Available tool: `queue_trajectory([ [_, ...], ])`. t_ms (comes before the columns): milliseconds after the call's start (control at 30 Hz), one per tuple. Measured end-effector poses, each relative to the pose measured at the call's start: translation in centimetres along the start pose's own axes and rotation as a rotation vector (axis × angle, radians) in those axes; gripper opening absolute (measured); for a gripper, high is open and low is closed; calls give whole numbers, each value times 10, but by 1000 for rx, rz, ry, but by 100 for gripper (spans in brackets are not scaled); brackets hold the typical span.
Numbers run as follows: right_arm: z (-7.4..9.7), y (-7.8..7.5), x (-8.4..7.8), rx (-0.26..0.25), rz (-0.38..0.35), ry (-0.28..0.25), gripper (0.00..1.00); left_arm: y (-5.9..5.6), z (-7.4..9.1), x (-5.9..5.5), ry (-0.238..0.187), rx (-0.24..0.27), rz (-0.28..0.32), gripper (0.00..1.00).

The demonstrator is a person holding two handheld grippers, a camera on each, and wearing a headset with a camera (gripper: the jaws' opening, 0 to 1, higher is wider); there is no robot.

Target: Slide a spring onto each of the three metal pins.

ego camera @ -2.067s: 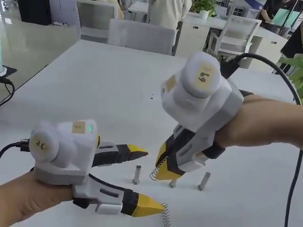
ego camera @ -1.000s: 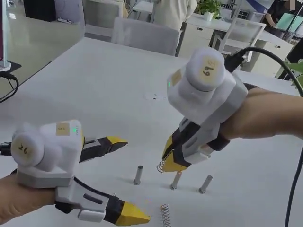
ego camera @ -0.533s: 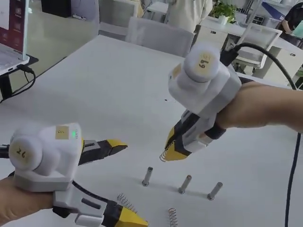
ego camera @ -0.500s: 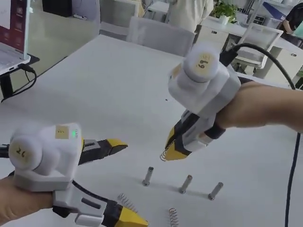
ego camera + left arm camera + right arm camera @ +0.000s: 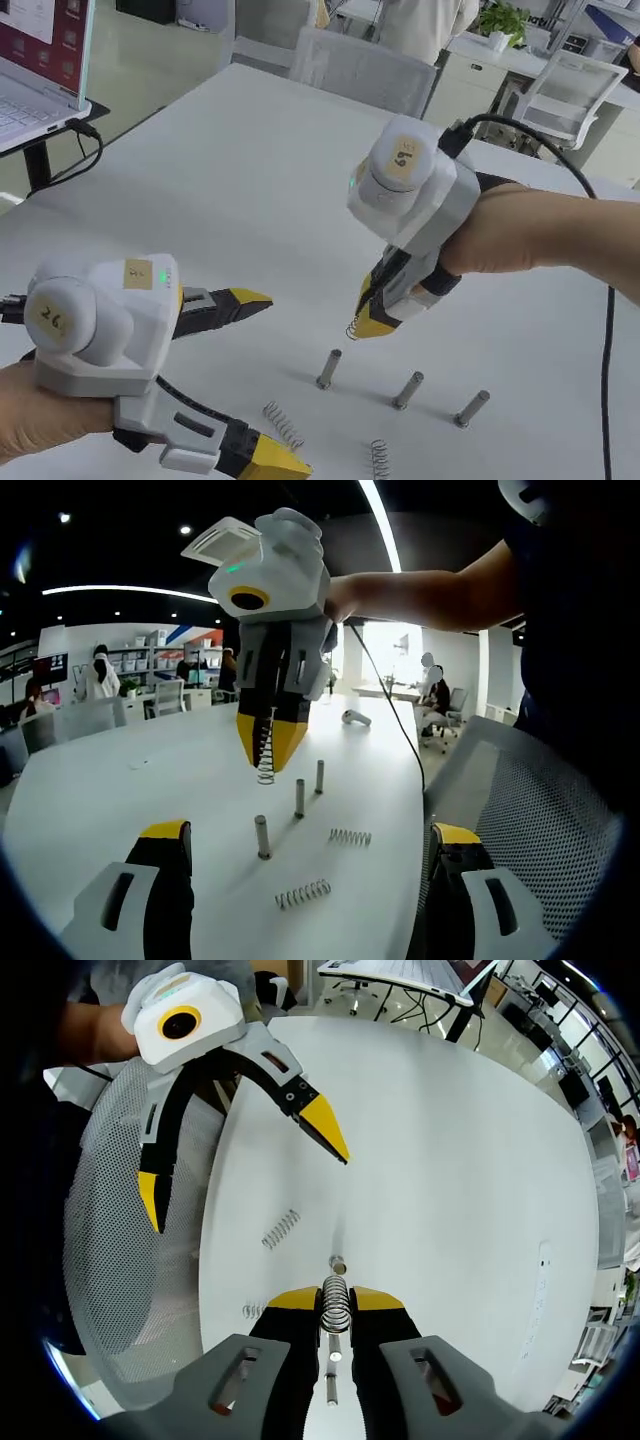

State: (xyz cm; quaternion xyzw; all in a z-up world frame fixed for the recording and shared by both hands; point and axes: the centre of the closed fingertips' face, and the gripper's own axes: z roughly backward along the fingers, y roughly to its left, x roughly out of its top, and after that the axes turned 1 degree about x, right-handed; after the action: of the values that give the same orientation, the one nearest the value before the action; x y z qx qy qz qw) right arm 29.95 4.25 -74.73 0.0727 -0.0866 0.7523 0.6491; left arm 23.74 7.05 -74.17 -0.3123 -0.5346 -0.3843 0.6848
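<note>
Claw report: the right gripper point(image 5: 372, 325) is clamped on a spring point(image 5: 352, 328), jaws pressed in on it, with the coil sticking out past the yellow tips. In the left gripper view that spring point(image 5: 265, 750) hangs straight down from the right gripper point(image 5: 265, 745), its lower end above the pins and not touching any of them. The right gripper view looks along the spring point(image 5: 336, 1310) at the top of one pin point(image 5: 337, 1262) just ahead of it.

The left gripper point(image 5: 268, 385) is spread wide with nothing between its jaws, and sits low at the near edge of the white table point(image 5: 200, 180).

All three pins point(image 5: 407, 389) stand upright in a short row on the table, all bare. Two loose springs lie flat near them on the side closer to the person, one point(image 5: 283, 424) by the left gripper's lower jaw, the other point(image 5: 380, 458) a bit to its right.

As for writing, the round sticker point(image 5: 50, 318) on the left gripper has a handwritten number that looks like 26. The one on the right gripper point(image 5: 405, 155) has two digits too, but I can't read them for sure. A laptop point(image 5: 40, 40) sits off to the far left with a dark red screen, its text too small to read. A black cable point(image 5: 605, 330) runs off the right gripper.
</note>
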Motion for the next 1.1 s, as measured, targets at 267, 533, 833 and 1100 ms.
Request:
queue_trajectory([
  [267,-5,-2,-1,5,-14,9,8,4,-1,-17,18,10,13,96],
  [533,-12,-1,-2,9,-17,31,8,5,-3,-31,52,8,8,95],
  [833,-20,-2,-4,20,-19,43,8,9,-2,-33,61,12,-6,95],
  [1100,-30,-2,-2,27,-15,53,8,6,-3,-33,66,7,-24,95],
])
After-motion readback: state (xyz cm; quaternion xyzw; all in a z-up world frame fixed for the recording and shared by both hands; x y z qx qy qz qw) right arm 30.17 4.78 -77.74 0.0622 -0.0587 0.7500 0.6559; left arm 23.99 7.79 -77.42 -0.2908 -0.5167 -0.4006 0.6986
